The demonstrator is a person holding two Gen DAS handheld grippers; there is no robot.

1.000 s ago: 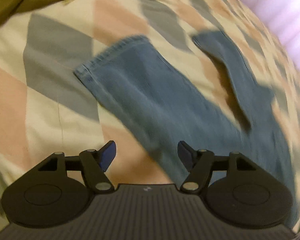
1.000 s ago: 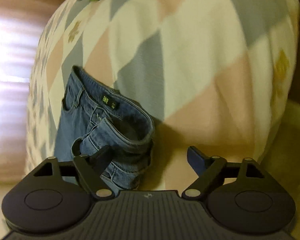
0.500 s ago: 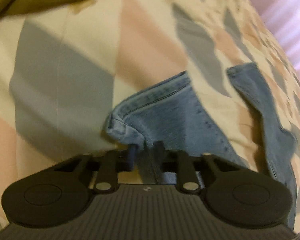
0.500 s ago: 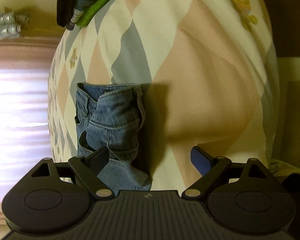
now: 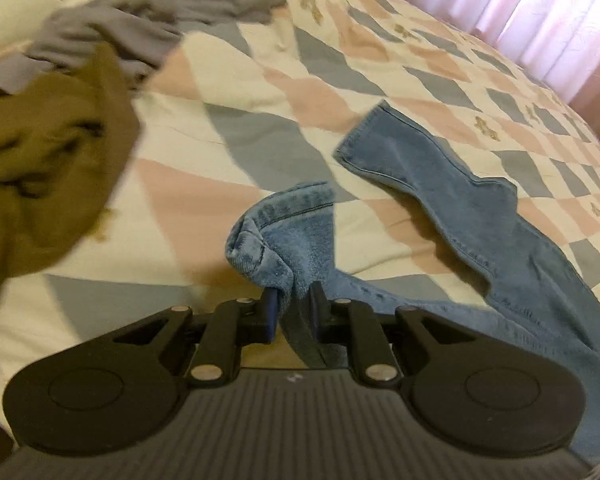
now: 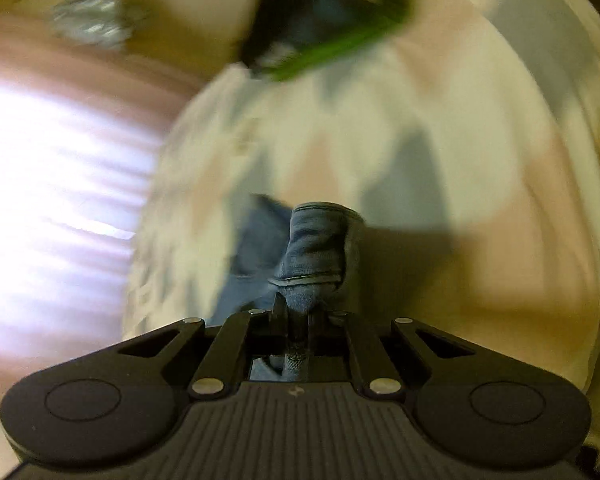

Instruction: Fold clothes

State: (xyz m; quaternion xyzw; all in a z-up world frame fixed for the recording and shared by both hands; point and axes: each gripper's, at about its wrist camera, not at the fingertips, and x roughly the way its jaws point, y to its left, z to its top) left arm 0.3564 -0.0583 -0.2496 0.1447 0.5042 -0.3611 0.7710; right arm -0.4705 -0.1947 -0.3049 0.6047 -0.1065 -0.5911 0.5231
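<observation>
Bed [image 5: 260,128] under cream, pink, grey diamond-check quilt; bright pink curtains [image 5: 548,12] beyond far edge.

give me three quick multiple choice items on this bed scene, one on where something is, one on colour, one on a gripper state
1. Where does the crumpled olive-brown garment lie, seen from the left wrist camera?
A. left of the blue denim jeans
B. on top of the jeans
C. under the curtain

2. What colours are the diamonds on the patchwork bedspread?
A. red and black
B. pink, grey and cream
C. green and yellow

3. How is the left gripper?
A. wide open over bare bedspread
B. shut on a jeans leg hem
C. shut on the olive garment

Answers: 1 A, it sits at the left edge, apart from the denim. 2 B, those three tones repeat across the cover. 3 B, denim is pinched between its fingers.
</observation>
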